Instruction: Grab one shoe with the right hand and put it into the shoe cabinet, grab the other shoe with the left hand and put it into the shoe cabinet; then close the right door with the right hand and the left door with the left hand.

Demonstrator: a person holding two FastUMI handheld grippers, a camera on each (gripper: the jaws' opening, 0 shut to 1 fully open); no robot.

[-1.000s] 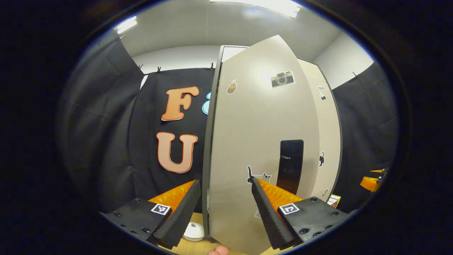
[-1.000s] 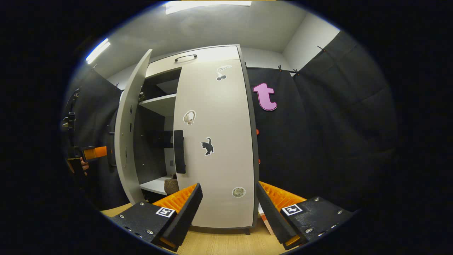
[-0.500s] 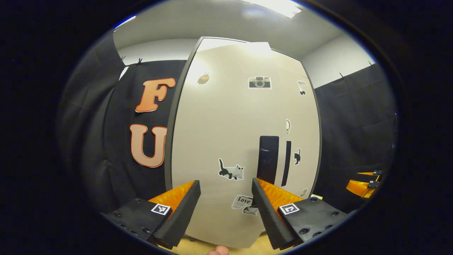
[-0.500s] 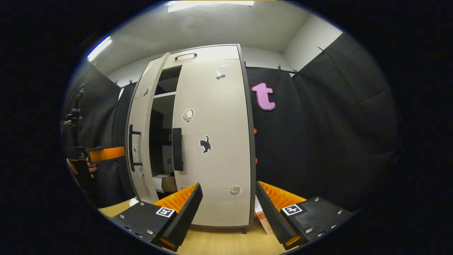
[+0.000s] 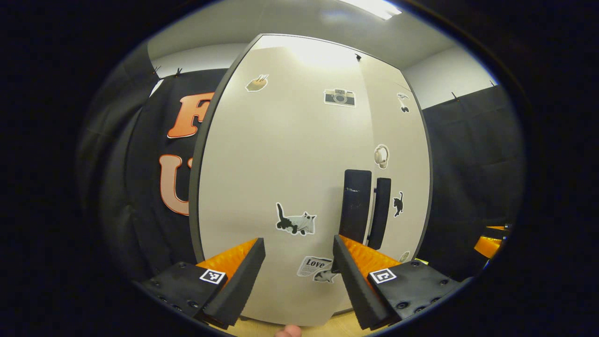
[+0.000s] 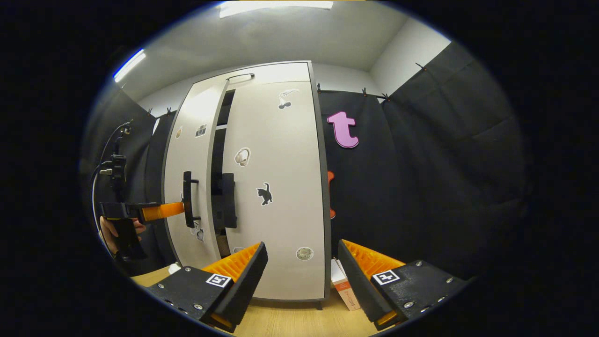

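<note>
left door [image 6: 189, 154] left of right door [image 6: 276, 187] | narrow gap between

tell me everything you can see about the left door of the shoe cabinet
The left door is a tall, smooth, off-white panel with a dark edge, not quite shut: a narrow dark gap still separates it from the right door. It carries a vertical black bar handle near its inner edge and stickers, among them a camera and a cat. The left tongs are open, right up against its face.

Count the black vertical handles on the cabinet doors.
2: the left door's handle sits at that door's inner edge, the right door's handle just across the narrow gap. A top handle is horizontal.
</note>
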